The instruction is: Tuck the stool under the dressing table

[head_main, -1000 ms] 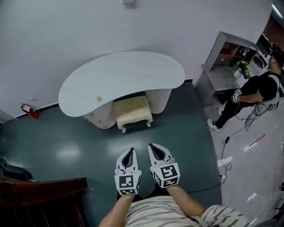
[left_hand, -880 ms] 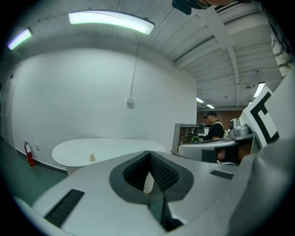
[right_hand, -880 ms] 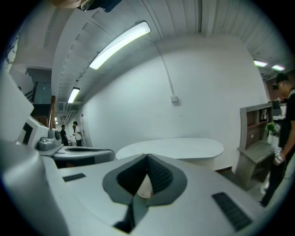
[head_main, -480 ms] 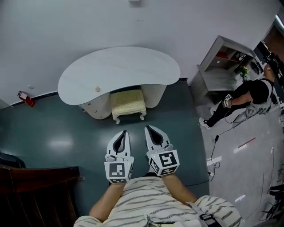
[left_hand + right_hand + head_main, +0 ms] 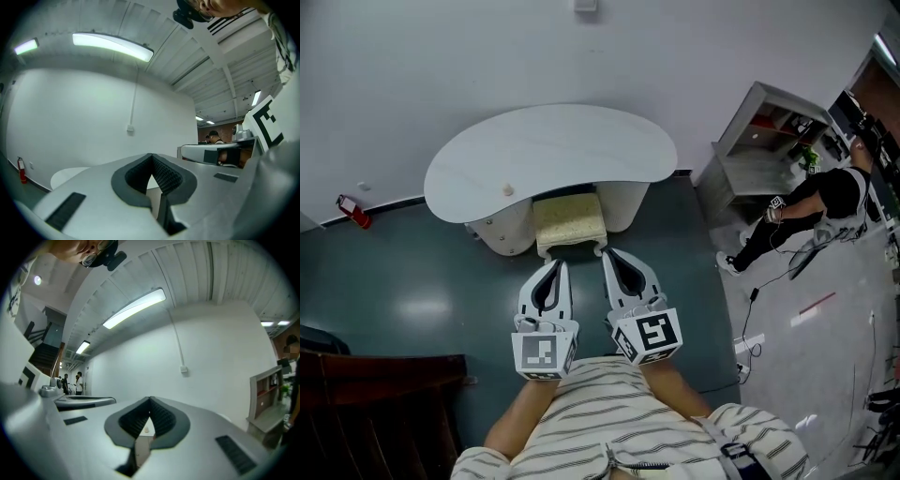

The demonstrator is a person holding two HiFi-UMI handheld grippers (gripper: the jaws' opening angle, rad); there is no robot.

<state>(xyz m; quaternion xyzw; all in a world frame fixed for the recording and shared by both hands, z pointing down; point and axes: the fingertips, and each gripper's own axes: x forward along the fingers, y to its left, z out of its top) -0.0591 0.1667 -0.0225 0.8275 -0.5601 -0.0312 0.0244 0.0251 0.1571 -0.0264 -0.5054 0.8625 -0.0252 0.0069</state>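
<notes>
The white kidney-shaped dressing table (image 5: 553, 155) stands against the wall. The stool (image 5: 569, 220), with a pale yellow cushion, sits in the table's knee gap, its back part under the top and its front part sticking out. My left gripper (image 5: 555, 265) and right gripper (image 5: 610, 253) hang side by side just in front of the stool, apart from it. Both are shut with nothing between the jaws. In the left gripper view the left gripper (image 5: 151, 156) points level at the wall above the table's top (image 5: 65, 176). The right gripper (image 5: 150, 400) shows the same.
A red fire extinguisher (image 5: 354, 211) lies by the wall at the left. A dark wooden chair (image 5: 384, 412) is at the lower left. At the right stand a grey shelf unit (image 5: 759, 141) and a person in black (image 5: 825, 202), with cables (image 5: 769, 309) on the floor.
Both grippers have risen together and now overlap the stool's front edge in the head view. They stay shut. The stool has not moved relative to the table.
</notes>
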